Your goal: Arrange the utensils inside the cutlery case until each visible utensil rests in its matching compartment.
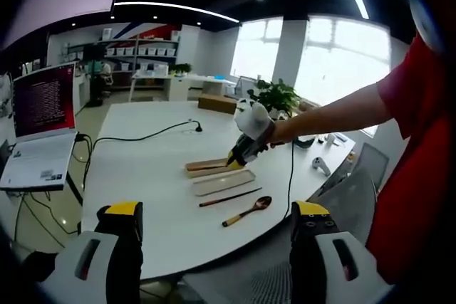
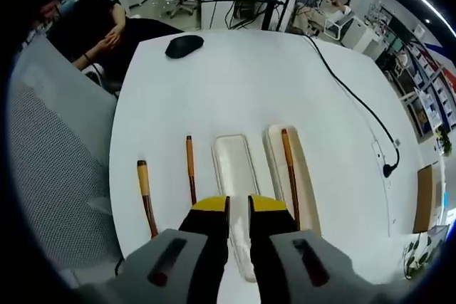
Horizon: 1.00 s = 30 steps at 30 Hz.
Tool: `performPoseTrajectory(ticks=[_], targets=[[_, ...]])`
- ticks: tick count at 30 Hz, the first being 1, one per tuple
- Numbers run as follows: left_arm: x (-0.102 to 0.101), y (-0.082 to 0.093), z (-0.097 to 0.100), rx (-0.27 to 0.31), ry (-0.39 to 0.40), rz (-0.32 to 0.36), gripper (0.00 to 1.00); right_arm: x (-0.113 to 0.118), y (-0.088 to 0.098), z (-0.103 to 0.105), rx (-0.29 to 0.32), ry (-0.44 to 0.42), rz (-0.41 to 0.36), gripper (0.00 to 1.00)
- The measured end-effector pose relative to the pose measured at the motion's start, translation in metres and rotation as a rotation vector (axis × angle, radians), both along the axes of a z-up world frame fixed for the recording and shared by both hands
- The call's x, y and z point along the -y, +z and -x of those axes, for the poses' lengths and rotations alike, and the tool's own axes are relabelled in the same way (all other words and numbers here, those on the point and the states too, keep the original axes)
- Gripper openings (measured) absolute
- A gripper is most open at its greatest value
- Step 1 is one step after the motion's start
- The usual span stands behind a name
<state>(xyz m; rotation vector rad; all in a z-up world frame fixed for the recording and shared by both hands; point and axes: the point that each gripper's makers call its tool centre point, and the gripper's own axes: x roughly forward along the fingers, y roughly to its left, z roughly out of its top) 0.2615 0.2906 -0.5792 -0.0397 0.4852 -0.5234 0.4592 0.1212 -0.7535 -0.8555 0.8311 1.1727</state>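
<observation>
While the right gripper (image 2: 239,208) hovers nearly clenched, empty, over the lid (image 2: 236,176), a chopstick (image 2: 289,176) lies in the cutlery case (image 2: 306,176) at 3 o'clock; left gripper (image 1: 217,222) released, table (image 2: 235,83) bare toward 12.

Big white table w/ rounded edge (image 1: 164,211) carries everything. On it: open beige oblong cutlery case tray (image 2: 308,176) w/ a wooden-handled utensil (image 2: 288,169) lying lengthwise inside; just beside it, the pale cream oblong lid (image 2: 235,169). Next over, a thin dark-and-orange wooden chopstick (image 2: 190,169), then a wooden spoon w/ yellowish handle (image 2: 146,197), each apart. Further off: black computer mouse (image 2: 184,45), black cable (image 2: 356,101), open white laptop (image 1: 39,133) at table's far end.
</observation>
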Motion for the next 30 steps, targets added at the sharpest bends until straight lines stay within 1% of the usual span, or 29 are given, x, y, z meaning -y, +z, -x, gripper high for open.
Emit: performPoseTrajectory(ticks=[2, 3, 13, 16, 19, 22, 25, 30], targets=[[0.000, 0.001, 0.000, 0.002, 0.000, -0.001, 0.87, -0.001, -0.005, 0.003, 0.009, 0.008, 0.010, 0.10], [0.000, 0.001, 0.000, 0.003, 0.000, -0.001, 0.87, -0.002, -0.007, 0.004, 0.008, 0.011, 0.013, 0.09], [-0.002, -0.003, 0.003, -0.007, 0.009, 0.001, 0.87, -0.009, -0.025, 0.023, -0.038, 0.021, 0.017, 0.08], [-0.003, -0.004, 0.004, -0.011, 0.013, 0.003, 0.87, -0.010, -0.031, 0.027, -0.044, 0.033, 0.019, 0.05], [-0.005, -0.004, 0.004, -0.010, 0.016, 0.003, 0.87, -0.010, -0.037, 0.032, -0.059, 0.032, 0.026, 0.07], [-0.006, -0.005, 0.005, -0.013, 0.019, 0.004, 0.87, -0.011, -0.040, 0.034, -0.055, 0.036, 0.033, 0.06], [-0.006, -0.006, 0.006, -0.014, 0.019, 0.005, 0.87, -0.013, -0.044, 0.037, -0.071, 0.030, 0.029, 0.07], [-0.008, -0.007, 0.008, -0.018, 0.022, -0.001, 0.87, -0.015, -0.051, 0.043, -0.078, 0.040, 0.034, 0.07]])
